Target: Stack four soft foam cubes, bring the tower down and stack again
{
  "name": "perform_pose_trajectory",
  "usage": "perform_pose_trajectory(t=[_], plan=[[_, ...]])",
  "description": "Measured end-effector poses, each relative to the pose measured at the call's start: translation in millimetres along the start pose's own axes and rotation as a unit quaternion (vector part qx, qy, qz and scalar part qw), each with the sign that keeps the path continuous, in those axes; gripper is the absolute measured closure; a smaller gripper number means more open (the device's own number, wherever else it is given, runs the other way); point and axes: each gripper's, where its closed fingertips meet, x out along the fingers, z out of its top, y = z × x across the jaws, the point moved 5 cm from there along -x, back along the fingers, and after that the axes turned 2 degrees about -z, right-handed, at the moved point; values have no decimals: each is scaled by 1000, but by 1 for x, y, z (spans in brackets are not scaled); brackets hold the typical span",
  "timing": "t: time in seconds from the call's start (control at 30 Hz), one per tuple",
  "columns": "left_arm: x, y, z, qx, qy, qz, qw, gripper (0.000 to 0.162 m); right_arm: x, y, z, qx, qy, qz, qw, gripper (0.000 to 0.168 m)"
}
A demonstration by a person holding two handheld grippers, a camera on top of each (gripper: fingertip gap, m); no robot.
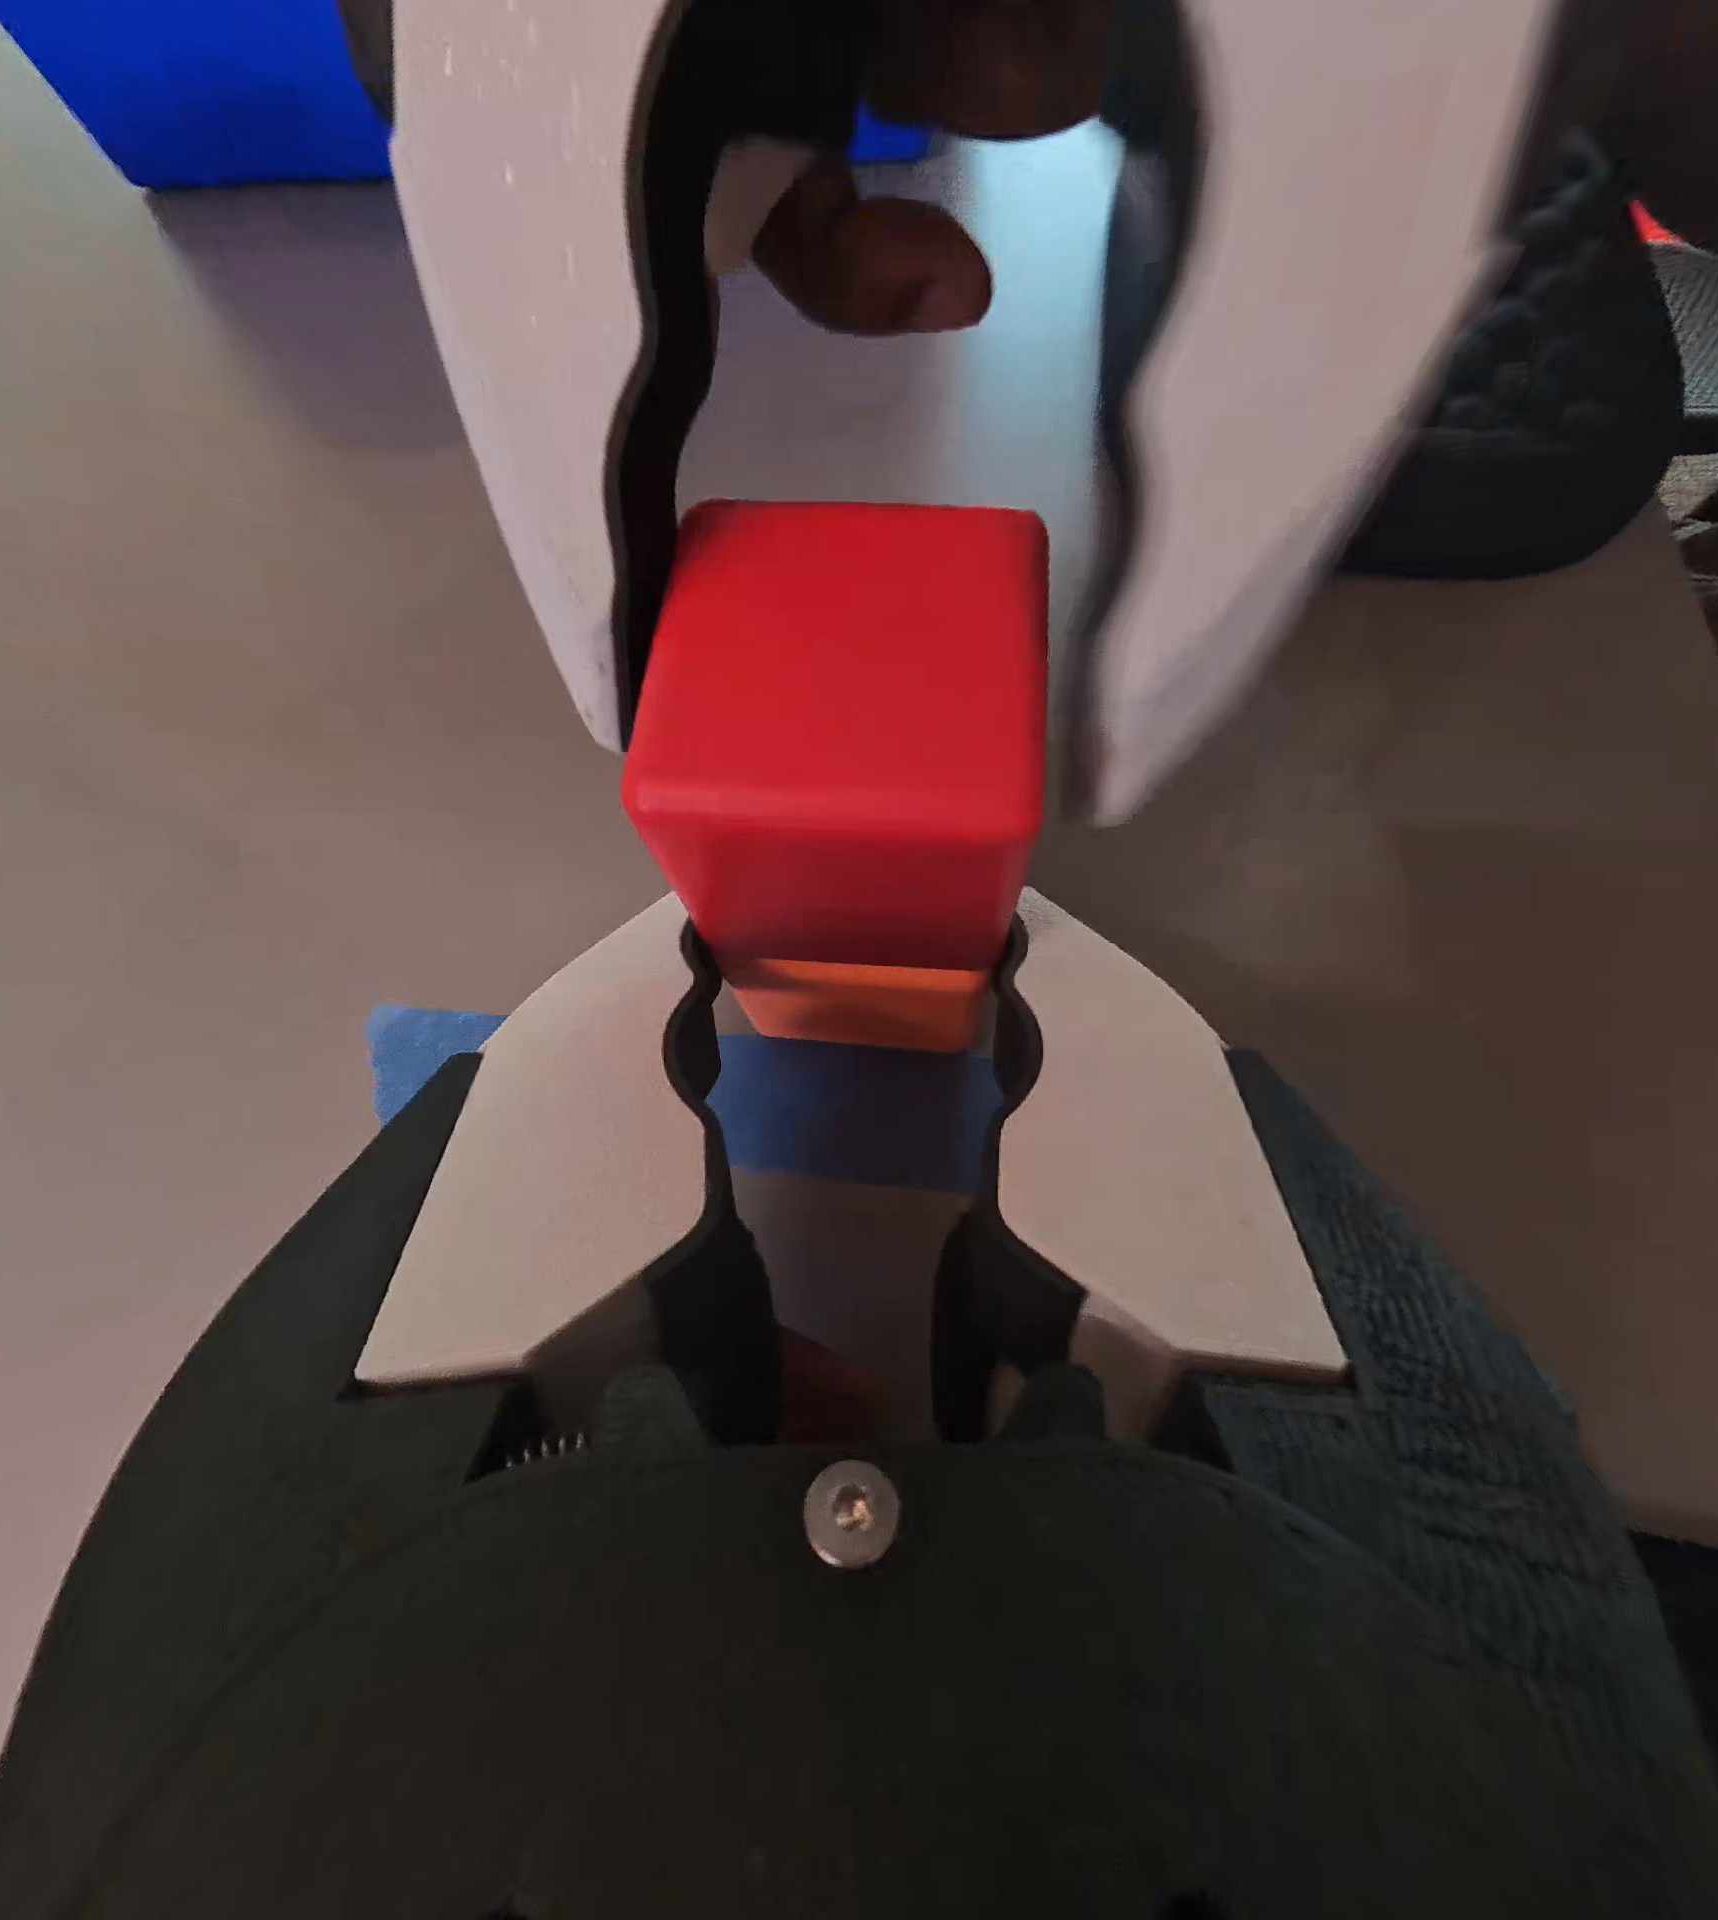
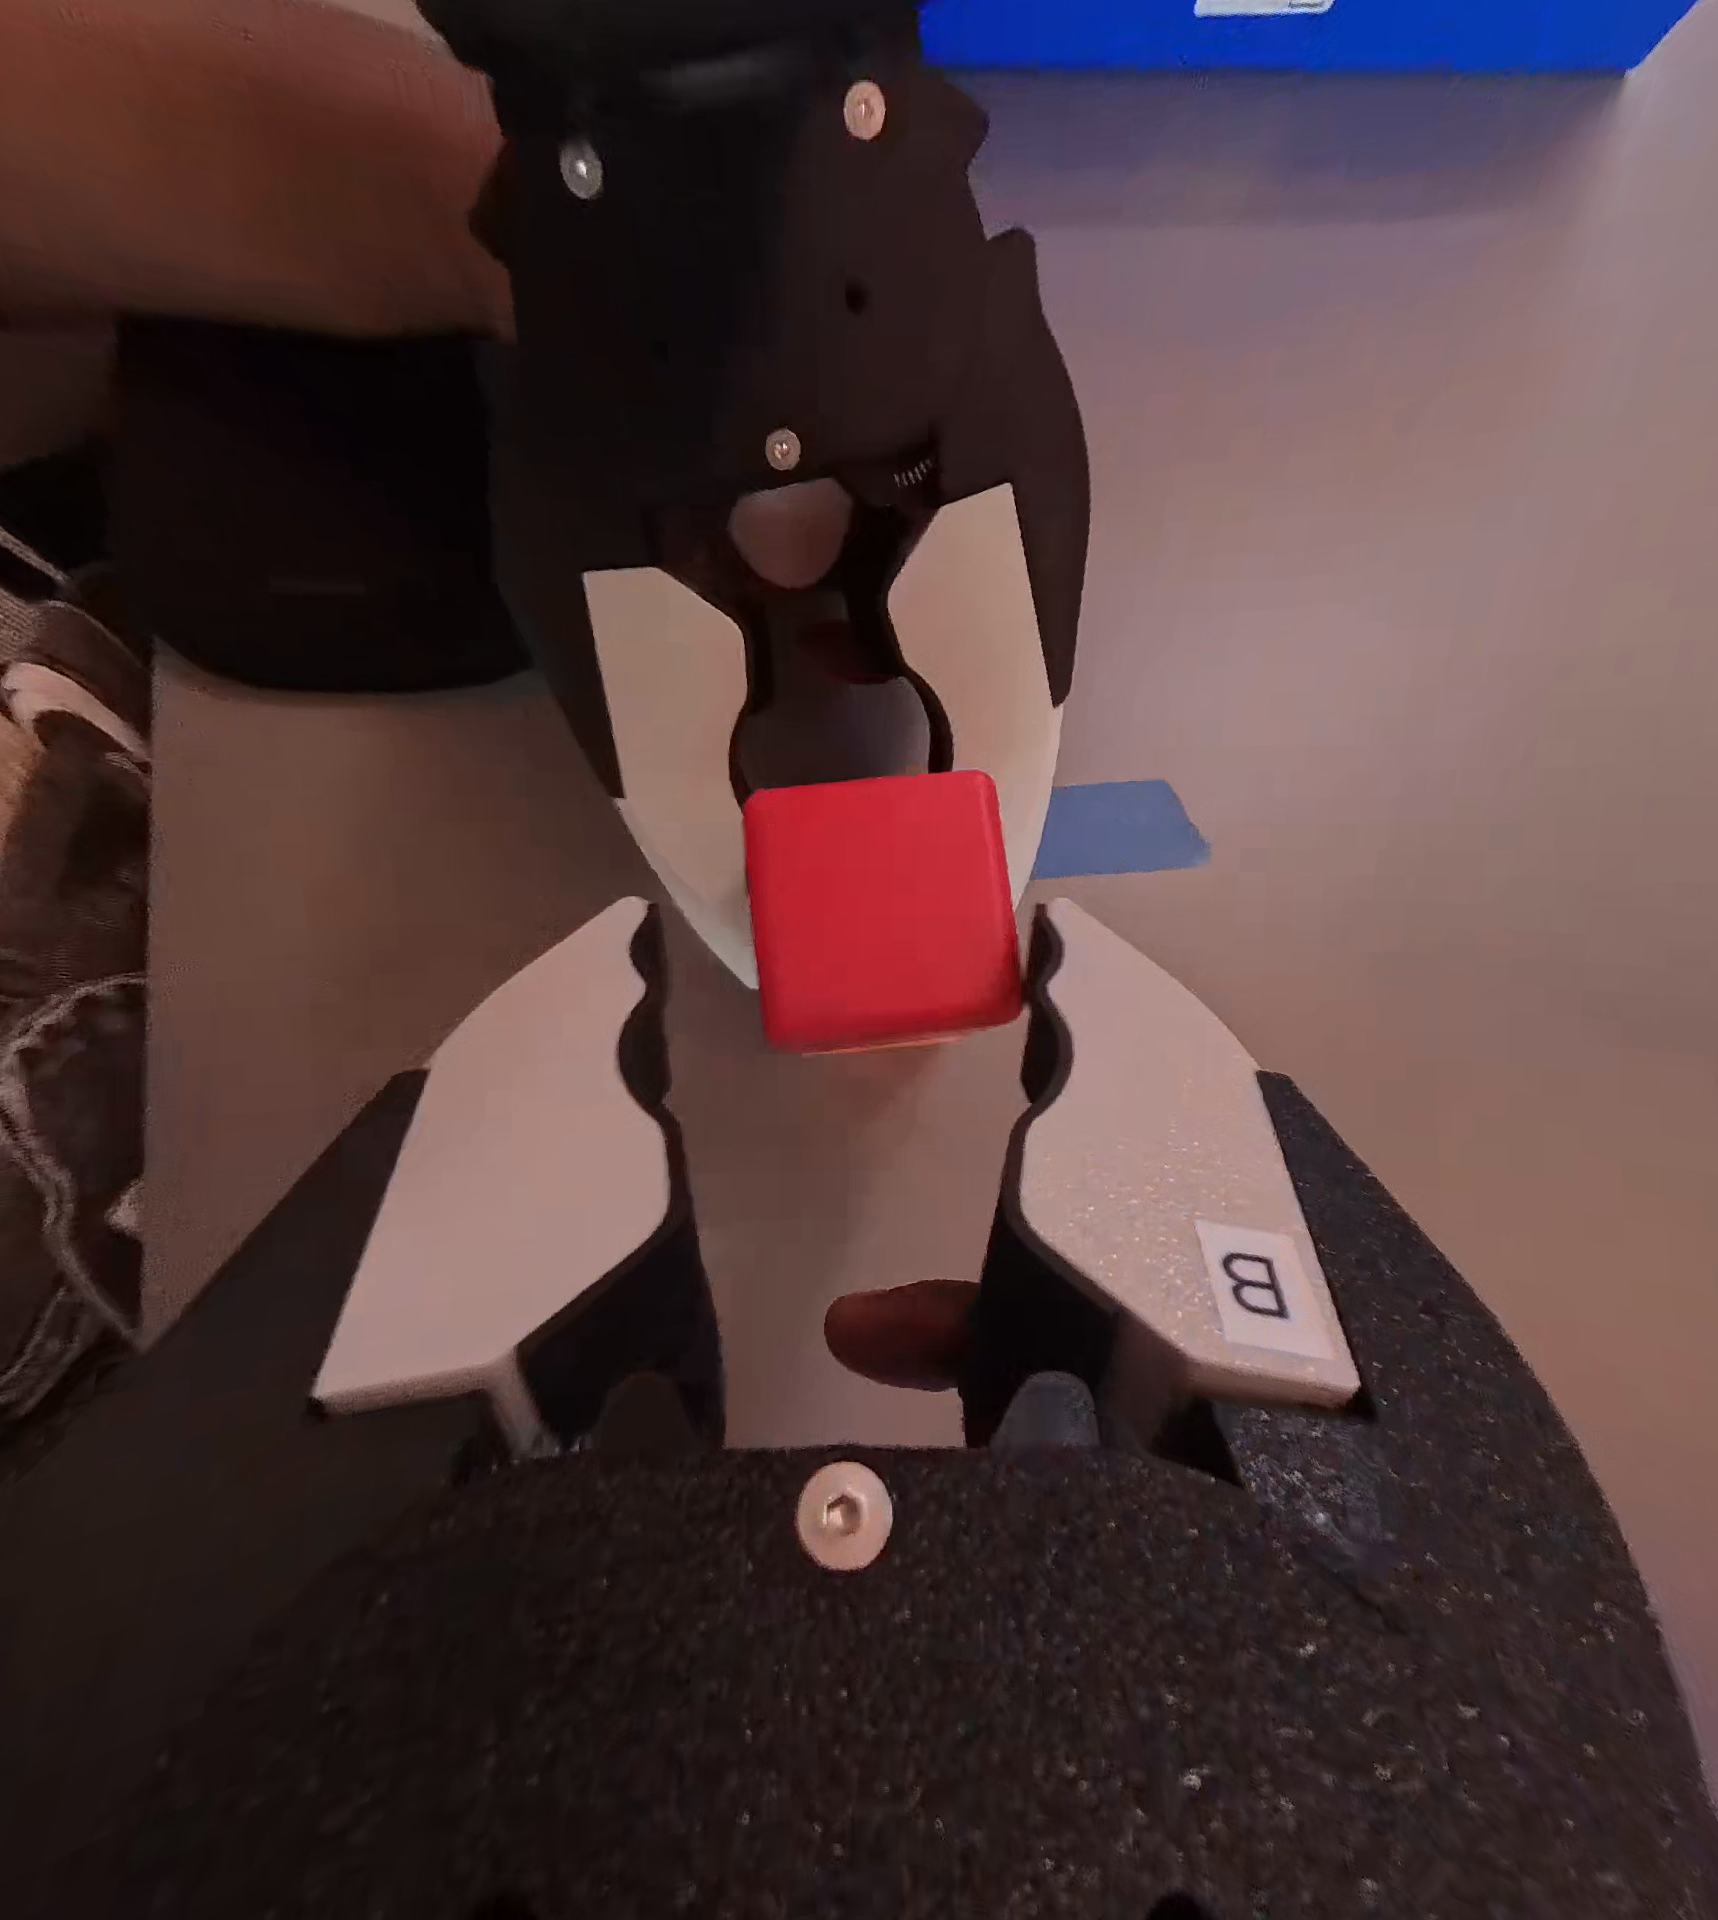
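Note:
A red foam cube (image 1: 834,675) sits on an orange cube (image 1: 855,1003), over a blue tape patch (image 1: 834,1127) on the table. My left gripper (image 1: 855,940) is shut on the orange cube just under the red one. My right gripper (image 1: 860,764) comes from the opposite side with its jaws apart either side of the red cube. In the right wrist view the right gripper (image 2: 844,914) is open: its right fingertip is at the red cube (image 2: 881,904) and its left one stands clear. The left gripper's fingers (image 2: 678,790) show behind the cube. Any lower cubes are hidden.
A blue box (image 1: 190,94) stands at the back of the grey table (image 1: 159,727) and also shows in the right wrist view (image 2: 1281,31). A black textured object (image 1: 1520,436) lies near the table's right edge. A hand (image 2: 159,156) holds the left gripper. One gripper's finger ends stand about 5 cm off the other's.

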Motion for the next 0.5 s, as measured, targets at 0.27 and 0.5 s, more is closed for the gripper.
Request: perform_pose_trajectory(t=[0.27, 0.5], plan=[[1, -1, 1, 6, 0, 6, 1000, 112, -5, 2, -7, 4, -34, -44, 998, 119], [0, 0, 0, 1, 1, 9, 1000, 112, -102, -22, -23, 161, -188, -204, 947, 119]])
